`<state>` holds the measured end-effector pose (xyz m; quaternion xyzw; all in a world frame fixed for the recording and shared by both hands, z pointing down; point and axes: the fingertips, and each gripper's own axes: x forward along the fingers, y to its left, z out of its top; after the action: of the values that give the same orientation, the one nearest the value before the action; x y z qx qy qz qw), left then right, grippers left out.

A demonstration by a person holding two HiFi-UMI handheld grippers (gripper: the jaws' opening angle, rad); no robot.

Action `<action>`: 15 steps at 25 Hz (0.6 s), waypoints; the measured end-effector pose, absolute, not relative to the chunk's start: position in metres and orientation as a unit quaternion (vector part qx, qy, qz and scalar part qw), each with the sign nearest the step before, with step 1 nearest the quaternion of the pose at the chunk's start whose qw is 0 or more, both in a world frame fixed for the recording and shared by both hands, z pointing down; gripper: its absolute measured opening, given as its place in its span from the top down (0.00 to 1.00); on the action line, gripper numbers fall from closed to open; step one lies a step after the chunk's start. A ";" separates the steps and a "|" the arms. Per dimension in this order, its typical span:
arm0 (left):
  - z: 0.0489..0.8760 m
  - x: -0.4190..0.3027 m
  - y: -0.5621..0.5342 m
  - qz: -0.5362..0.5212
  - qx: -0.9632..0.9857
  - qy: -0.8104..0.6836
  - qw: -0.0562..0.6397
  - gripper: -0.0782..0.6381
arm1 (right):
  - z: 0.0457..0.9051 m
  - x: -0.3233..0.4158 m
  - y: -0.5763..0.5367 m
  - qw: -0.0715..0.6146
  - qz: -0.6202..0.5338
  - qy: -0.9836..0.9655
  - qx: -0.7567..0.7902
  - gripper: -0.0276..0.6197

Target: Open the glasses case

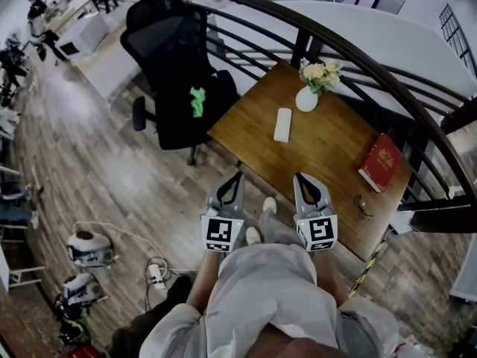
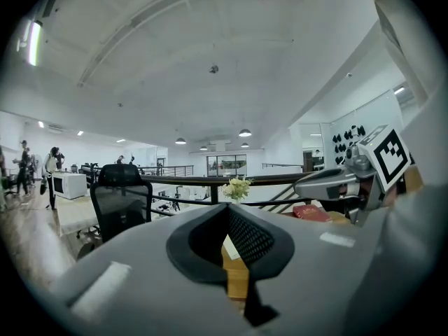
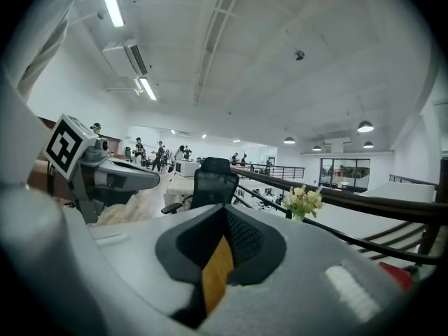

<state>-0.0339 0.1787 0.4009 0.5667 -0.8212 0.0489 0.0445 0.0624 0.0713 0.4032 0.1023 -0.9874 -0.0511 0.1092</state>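
Observation:
A white, closed glasses case (image 1: 283, 124) lies on the wooden table (image 1: 328, 151), left of the table's middle. Both grippers hover side by side short of the near table edge, well apart from the case. My left gripper (image 1: 238, 174) has its tips together, with nothing held. My right gripper (image 1: 299, 176) is likewise shut and empty. In the left gripper view the jaws (image 2: 227, 208) meet at the tip, with a strip of table showing below them. The right gripper view shows the same closed tip (image 3: 225, 208) over the wood.
A white vase of flowers (image 1: 308, 94) stands behind the case. A red book (image 1: 380, 162) and a pair of glasses (image 1: 364, 206) lie at the right end. A black office chair (image 1: 179, 73) is left of the table. A dark railing (image 1: 350, 51) curves behind.

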 end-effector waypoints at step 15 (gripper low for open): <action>0.413 -0.109 0.118 0.058 0.571 -0.816 0.064 0.86 | 0.416 -0.016 0.015 0.129 -0.035 -0.986 0.097 0.95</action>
<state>-0.1092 0.1179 0.4129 0.5712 -0.8162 0.0579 0.0644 -0.0157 0.0155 0.4163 0.0968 -0.9863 -0.0350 0.1286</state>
